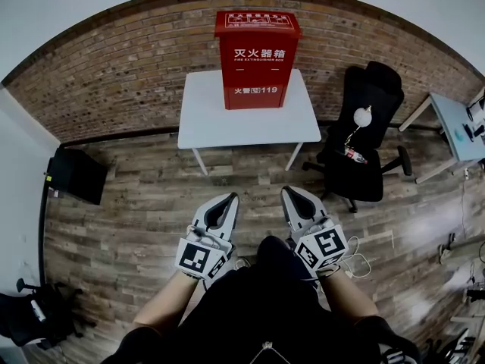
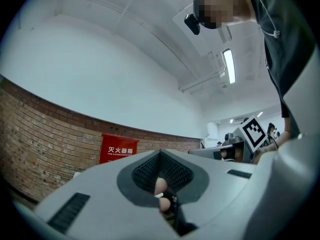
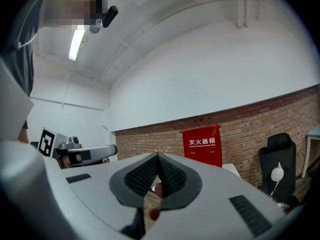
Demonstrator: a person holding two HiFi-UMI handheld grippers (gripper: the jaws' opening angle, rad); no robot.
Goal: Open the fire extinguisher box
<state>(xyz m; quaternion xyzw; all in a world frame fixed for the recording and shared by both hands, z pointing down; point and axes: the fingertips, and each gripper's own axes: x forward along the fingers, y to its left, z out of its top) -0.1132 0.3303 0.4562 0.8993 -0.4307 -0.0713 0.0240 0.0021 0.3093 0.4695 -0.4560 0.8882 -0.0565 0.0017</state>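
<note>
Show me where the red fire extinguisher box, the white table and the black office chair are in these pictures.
red fire extinguisher box (image 1: pixel 256 70): head view, front panel.
white table (image 1: pixel 208 120): head view, bare tabletop.
black office chair (image 1: pixel 383 89): head view, backrest.

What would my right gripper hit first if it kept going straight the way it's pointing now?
Nothing close: open floor lies ahead of the right gripper. Its line runs just left of the red box, so probably the white table or the brick wall behind; depth is unclear.
</note>
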